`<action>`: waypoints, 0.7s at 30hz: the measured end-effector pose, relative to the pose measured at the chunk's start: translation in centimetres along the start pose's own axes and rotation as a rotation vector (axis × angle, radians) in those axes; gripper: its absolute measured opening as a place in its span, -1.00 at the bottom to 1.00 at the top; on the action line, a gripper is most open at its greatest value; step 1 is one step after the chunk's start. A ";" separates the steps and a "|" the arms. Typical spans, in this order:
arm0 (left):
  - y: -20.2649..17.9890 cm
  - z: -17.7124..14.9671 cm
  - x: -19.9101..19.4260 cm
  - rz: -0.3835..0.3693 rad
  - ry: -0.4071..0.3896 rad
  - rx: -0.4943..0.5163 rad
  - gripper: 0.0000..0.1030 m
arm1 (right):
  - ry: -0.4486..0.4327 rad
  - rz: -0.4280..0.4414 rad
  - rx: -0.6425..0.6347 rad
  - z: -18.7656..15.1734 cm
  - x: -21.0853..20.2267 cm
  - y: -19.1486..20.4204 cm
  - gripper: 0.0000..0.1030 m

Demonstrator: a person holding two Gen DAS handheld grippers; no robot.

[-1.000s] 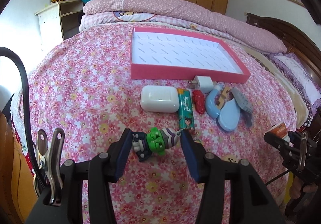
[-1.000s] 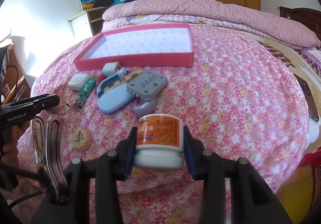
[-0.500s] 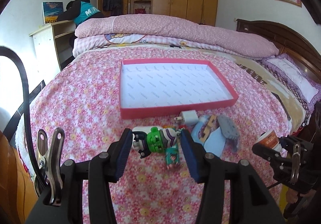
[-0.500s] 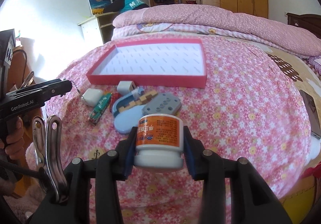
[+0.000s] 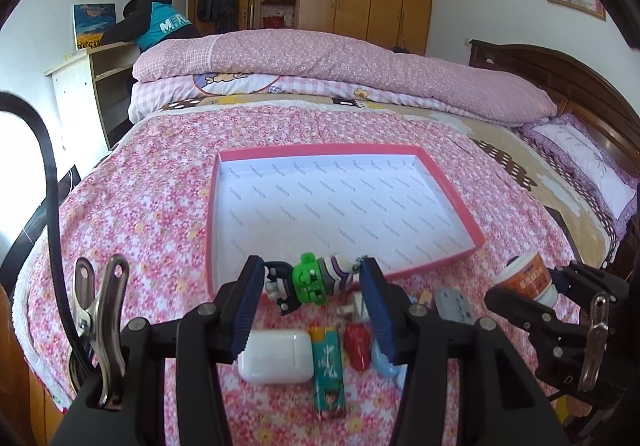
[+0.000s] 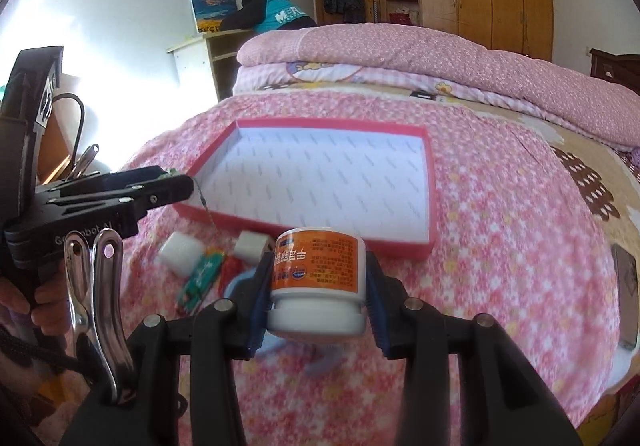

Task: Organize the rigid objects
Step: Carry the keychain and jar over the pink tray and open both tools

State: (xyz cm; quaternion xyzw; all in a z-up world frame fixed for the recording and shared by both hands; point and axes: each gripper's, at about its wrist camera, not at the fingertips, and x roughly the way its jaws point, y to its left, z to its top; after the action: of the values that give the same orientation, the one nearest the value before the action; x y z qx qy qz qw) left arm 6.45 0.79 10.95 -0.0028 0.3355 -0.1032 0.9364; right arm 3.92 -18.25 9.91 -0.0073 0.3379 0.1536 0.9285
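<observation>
- The figure, a small plastic toy with a green head and striped body, lies sideways, clamped end to end by the left gripper, in the air at the near edge of the tray.
- The jar, a squat white plastic pot with a glossy orange label, sits upside down, pinched by the right gripper, also in the air just short of the tray's near wall.
- The tray is a shallow pink cardboard box with a white printed lining, nothing in it yet.
- To do this step well, each gripper should probably clear the low wall before lowering, and the two loads should land well apart so neither knocks the other.
- The jar's round, smooth side may roll; setting it flat on its lid looks safer.
- On the floral bedspread remain a white case, a green lighter and a red piece.
</observation>
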 end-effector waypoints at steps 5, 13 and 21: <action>0.2 1.7 3.3 -0.001 0.037 -0.009 0.01 | 0.017 0.011 0.014 2.4 2.7 -0.7 -0.18; 0.6 3.5 7.8 0.010 0.087 -0.012 0.01 | 0.074 0.022 0.084 4.8 7.6 -2.8 -0.18; 0.6 5.1 11.1 0.029 0.108 0.009 0.02 | 0.098 -0.001 0.098 5.9 10.2 -4.3 -0.17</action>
State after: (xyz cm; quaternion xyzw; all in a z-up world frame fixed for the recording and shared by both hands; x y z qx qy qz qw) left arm 18.11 -1.14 7.89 0.0120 0.3852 -0.0913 0.9182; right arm 16.26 -18.74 7.66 0.0302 0.3902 0.1357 0.9102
